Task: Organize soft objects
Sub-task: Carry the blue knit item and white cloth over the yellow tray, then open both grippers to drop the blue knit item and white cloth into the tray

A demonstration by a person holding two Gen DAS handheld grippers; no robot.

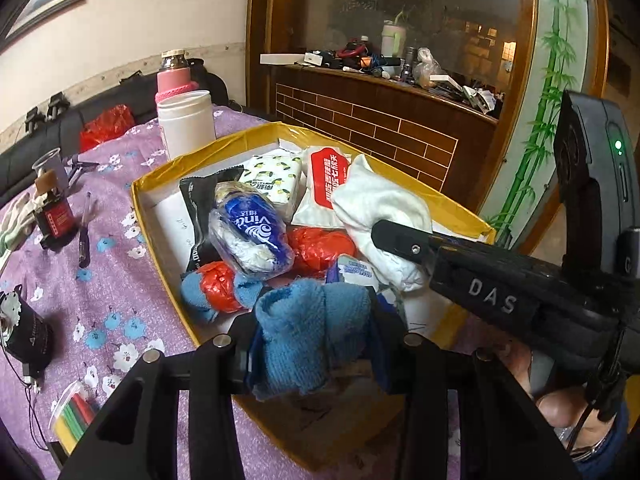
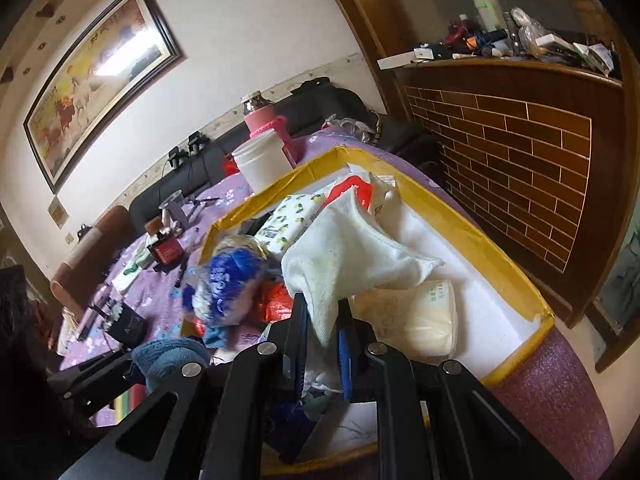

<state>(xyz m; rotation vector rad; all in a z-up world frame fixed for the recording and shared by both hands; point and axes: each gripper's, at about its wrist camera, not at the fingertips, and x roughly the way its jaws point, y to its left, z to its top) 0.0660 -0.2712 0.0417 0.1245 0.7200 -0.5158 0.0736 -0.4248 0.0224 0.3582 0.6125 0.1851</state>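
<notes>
Over the yellow box [image 1: 404, 168], left gripper [image 1: 312, 344] clamps a blue towel [image 1: 308, 336], right gripper [image 2: 320, 320] pinches a white cloth [image 2: 344, 256]; dropping both inside likely comes next.

Dim warm indoor light, strong fisheye bending and dark vignetted corners in both views; white glare on the dark-framed horse painting [image 2: 102, 80], motion blur on the blue-and-white plastic pack [image 2: 228, 284] well below it.

Blue-labelled bag [image 2: 224, 284] blurred; shelf clutter [image 1: 400, 60] too small.
</notes>
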